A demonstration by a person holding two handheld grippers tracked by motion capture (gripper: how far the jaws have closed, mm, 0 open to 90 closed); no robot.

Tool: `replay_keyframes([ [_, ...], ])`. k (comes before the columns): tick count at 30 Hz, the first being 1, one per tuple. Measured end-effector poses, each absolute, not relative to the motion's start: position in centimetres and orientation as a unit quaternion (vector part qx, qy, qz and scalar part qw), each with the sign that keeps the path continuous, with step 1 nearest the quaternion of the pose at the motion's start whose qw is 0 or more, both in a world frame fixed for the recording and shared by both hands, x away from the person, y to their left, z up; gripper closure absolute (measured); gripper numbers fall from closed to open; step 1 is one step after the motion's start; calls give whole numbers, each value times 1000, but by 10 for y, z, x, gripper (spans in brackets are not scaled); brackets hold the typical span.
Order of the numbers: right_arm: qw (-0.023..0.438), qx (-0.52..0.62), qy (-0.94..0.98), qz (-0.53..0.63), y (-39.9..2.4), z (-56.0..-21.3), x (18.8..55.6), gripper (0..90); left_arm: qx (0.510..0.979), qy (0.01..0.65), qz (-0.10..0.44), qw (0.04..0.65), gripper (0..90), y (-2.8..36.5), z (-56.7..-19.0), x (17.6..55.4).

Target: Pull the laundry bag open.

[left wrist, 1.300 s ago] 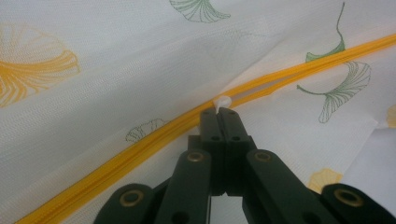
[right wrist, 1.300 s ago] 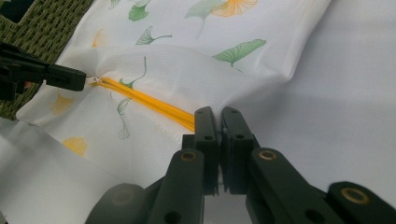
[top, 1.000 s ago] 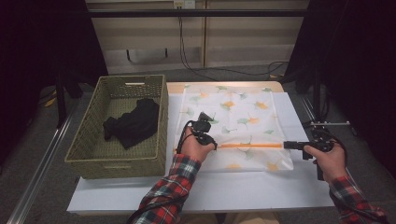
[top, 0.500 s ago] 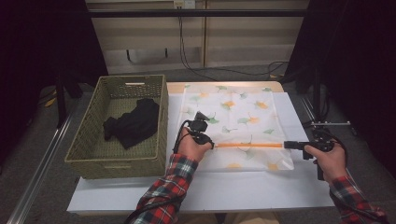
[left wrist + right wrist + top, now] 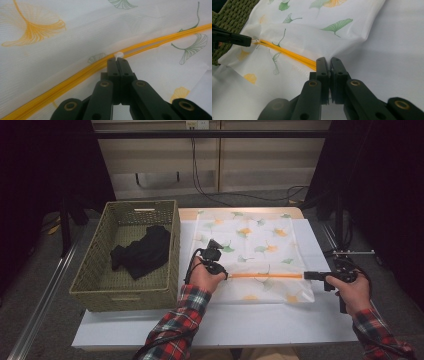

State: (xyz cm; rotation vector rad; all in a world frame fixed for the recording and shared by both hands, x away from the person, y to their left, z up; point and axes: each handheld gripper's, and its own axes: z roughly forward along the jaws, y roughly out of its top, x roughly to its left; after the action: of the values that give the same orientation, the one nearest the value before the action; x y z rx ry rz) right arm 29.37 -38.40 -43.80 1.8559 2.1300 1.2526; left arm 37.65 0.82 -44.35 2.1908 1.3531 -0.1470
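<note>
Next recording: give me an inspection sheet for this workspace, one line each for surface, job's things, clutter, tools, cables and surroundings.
Surface: white table, bare along its near edge.
Job's things: white mesh bag with a leaf print lies flat on the table; its orange zipper runs straight between the two tools.
Clutter: woven basket on the left end of the table, holding a black garment.
Tools: left tool shut on the white zipper pull; right tool shut on the far end of the zipper, pinching the bag there.
Cables: black cable loops off the left tool; more cables lie on the floor behind the table.
Surroundings: pale cabinet fronts at the back, dark curtains either side.
</note>
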Motion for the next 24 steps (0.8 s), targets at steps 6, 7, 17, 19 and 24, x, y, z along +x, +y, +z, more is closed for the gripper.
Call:
replay_keyframes([
  [6,26,600,689,406,-385,-439,294,869,813,506,-64,281,900,15,-444,378],
  [7,26,600,689,405,-384,-439,294,869,811,508,-66,282,900,15,-443,378],
  [17,26,599,691,405,-384,-440,295,868,812,507,-63,282,900,16,-443,379],
  [19,25,599,691,404,-383,-439,295,869,812,507,-61,281,900,16,-443,379],
  [24,25,599,691,403,-383,-440,295,869,814,510,-54,274,900,18,-443,379],
])
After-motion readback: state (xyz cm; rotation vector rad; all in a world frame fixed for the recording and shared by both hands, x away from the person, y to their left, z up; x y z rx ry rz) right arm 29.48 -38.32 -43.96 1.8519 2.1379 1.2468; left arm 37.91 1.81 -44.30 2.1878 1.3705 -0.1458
